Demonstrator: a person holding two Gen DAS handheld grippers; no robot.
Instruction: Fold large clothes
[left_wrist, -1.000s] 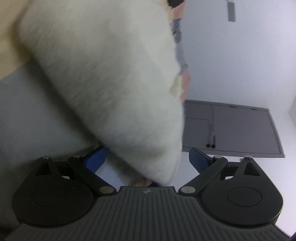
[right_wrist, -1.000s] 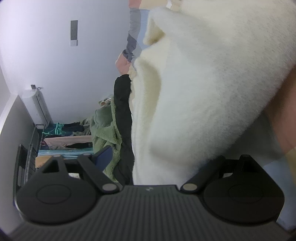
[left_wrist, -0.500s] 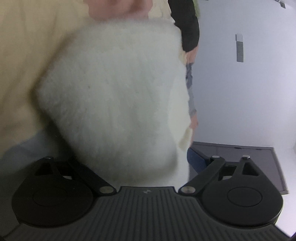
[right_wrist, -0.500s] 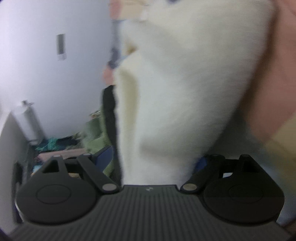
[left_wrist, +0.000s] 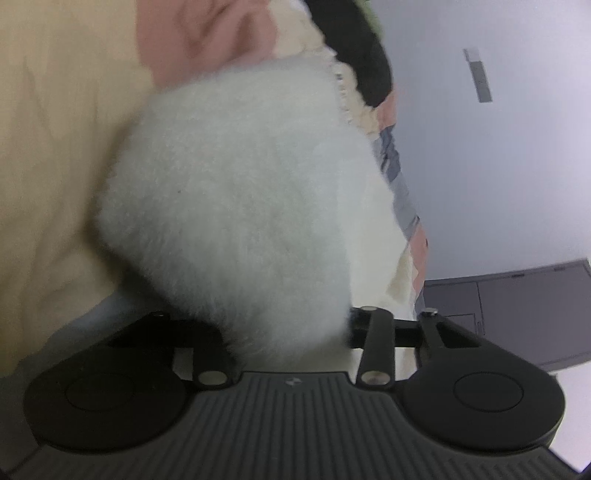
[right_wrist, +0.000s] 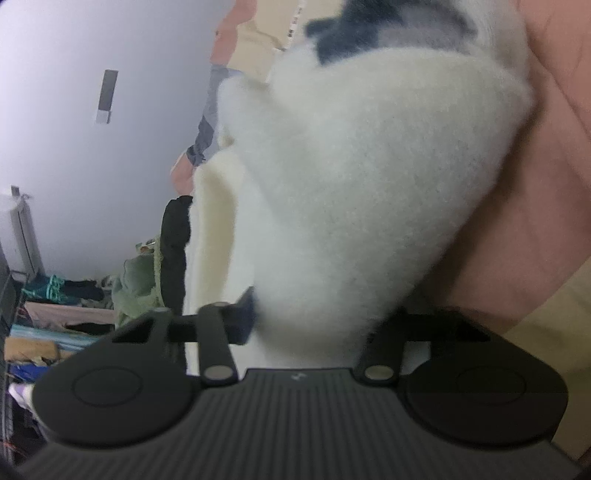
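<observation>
1. We are seeing both pairs of jaws closing in on the white fleece garment (left_wrist: 240, 206), where a second ago they were standing wide around it.
2. Our left gripper (left_wrist: 291, 328) now has a fluffy fold bunched between its narrowed jaws; our right gripper (right_wrist: 314, 321) is pinching another fold (right_wrist: 354, 192) the same way.
3. The fleece is covering the fingertips on both sides, so we are unable to make out the pads themselves.
4. A pink cloth (left_wrist: 207, 33) and a cream sheet (left_wrist: 55, 147) are showing blurred behind the garment, and a black piece (left_wrist: 354, 44) is cut off at the top edge.
5. The garment is hanging in front of both cameras, with a plain pale wall (left_wrist: 498, 184) behind; a grey cabinet (left_wrist: 517, 295) is standing low in the left view, and heaped clothes (right_wrist: 74, 295) are lying by a shelf in the right view.
</observation>
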